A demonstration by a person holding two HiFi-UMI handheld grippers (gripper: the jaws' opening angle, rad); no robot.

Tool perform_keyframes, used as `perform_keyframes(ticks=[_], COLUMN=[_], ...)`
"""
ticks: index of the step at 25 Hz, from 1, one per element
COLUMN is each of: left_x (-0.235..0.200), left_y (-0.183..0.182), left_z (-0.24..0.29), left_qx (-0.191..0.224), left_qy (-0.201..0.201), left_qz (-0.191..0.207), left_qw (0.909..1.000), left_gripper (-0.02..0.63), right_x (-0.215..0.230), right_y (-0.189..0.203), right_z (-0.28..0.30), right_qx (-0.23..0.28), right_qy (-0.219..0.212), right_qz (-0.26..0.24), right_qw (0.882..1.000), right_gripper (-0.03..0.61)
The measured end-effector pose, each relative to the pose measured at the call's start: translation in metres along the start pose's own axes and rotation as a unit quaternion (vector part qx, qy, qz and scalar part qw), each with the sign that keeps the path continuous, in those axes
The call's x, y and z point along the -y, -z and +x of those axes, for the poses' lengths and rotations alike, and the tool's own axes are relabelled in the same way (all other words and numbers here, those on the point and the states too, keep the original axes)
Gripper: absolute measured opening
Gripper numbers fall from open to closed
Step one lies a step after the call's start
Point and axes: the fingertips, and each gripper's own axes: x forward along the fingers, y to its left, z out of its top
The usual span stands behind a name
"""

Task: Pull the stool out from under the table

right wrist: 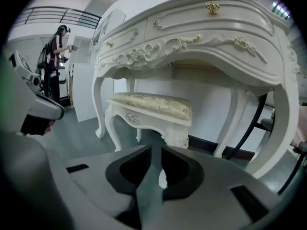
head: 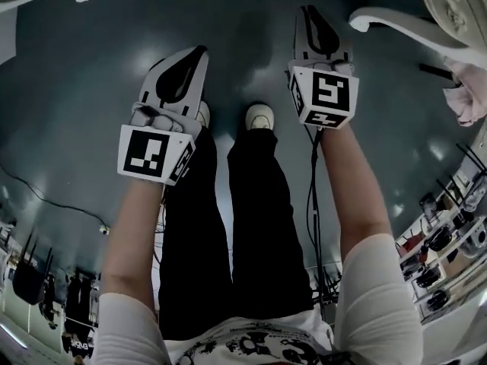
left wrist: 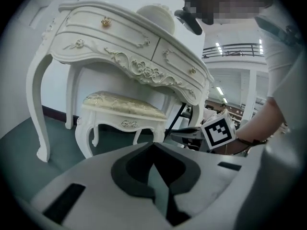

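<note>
Looking down from my head, both tools hung over the dark floor (head: 76,90), holding nothing. The left tool (head: 196,55) was pinched together and the right tool (head: 310,14) was a mere crack apart. I judged I should step in, spread both wide, take the seat frame near its two front corners and draw straight back, keeping clear of the table's legs.

Along the left tool, the stool (left wrist: 122,110) sat tucked under the table (left wrist: 120,47), far and to the left. It had white carved legs and a pale gold cushion.

Along the right tool, it stood far ahead, untouched.
</note>
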Motion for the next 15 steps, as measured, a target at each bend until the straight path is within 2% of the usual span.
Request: perform_keyframes(ticks=[2, 6, 9, 15], left_x=[-0.006, -0.025, -0.039, -0.043], left_y=[0.007, 0.018, 0.02, 0.024], left_z=[0.014, 0.034, 0.039, 0.048], left_qx=[0.008, 0.015, 0.015, 0.008], left_qy=[-0.001, -0.002, -0.003, 0.004], left_qz=[0.012, 0.009, 0.013, 0.024], left_qw=[0.9999, 0.9999, 0.9998, 0.9997], left_gripper=[0.017, 0.017, 0.017, 0.017], right_x=[0.018, 0.052, 0.071, 0.08], right_y=[0.019, 0.037, 0.039, 0.036], right_z=[0.022, 0.067, 0.099, 0.137], right_qx=[-0.012, -0.026, -0.033, -0.043], right_qy=[0.014, 0.042, 0.061, 0.038], right_qz=[0.0, -0.003, -0.003, 0.026], right_qw=[1.0, 0.999, 0.998, 0.998], right_gripper=[0.145, 0.277, 0.288, 0.296])
